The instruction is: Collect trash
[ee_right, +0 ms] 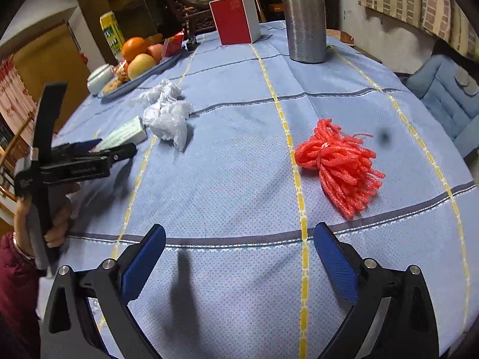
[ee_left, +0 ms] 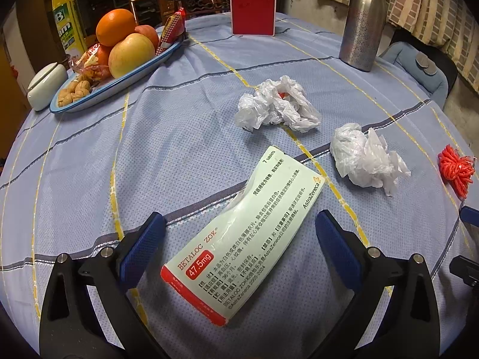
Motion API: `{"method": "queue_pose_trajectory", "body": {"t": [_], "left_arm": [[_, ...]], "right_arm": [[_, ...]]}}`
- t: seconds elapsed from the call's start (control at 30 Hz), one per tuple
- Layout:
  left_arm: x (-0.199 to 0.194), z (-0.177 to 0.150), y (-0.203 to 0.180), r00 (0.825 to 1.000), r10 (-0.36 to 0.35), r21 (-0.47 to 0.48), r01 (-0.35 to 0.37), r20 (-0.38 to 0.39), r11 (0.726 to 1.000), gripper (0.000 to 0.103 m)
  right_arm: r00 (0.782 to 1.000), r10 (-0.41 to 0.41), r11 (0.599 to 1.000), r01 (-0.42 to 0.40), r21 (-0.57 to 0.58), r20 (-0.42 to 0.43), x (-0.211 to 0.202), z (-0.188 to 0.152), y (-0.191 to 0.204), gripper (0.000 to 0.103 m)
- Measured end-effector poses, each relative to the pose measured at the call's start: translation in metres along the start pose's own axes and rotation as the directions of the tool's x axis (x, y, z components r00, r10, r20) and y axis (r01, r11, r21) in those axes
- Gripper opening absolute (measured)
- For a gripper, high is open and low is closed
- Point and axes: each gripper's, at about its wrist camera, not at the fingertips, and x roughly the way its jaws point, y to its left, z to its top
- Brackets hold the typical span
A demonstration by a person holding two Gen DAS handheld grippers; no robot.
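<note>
Medicine box point(ee_left: 242, 236) flat between spread left gripper point(ee_left: 239, 233); right gripper point(ee_right: 239, 248) spread.

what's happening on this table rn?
A person with two handheld grippers is clearing trash. The left gripper is open, its fingers on either side of a medicine box, not closed on it. The right gripper is open and empty, near a red foam net. Two crumpled plastic bags lie untouched.

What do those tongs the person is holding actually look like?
Each set of tongs, the left tongs and right tongs, has black plastic arms with silver bolts and textured blue pads. The left one carries small white lettering on its side. The left hand wears a maroon sleeve.
</note>
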Motion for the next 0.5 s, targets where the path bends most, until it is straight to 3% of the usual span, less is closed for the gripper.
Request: {"method": "queue_pose_trajectory", "body": {"t": [0.3, 0.5], "left_arm": [[-0.003, -0.002, 0.002, 1.000, 0.001, -0.013, -0.001, -0.009, 1.000, 0.096], [-0.010, -0.002, 0.003, 1.000, 0.022, -0.006, -0.022, 0.022, 1.000, 0.063]], "right_arm": [[1.000, 0.014, 1.000, -0.014, 0.016, 0.007, -0.001, 0.000, -0.004, 0.097], [1.000, 0.023, 0.999, -0.024, 0.028, 0.013, -0.002, 0.001, -0.006, 0.097]]}}
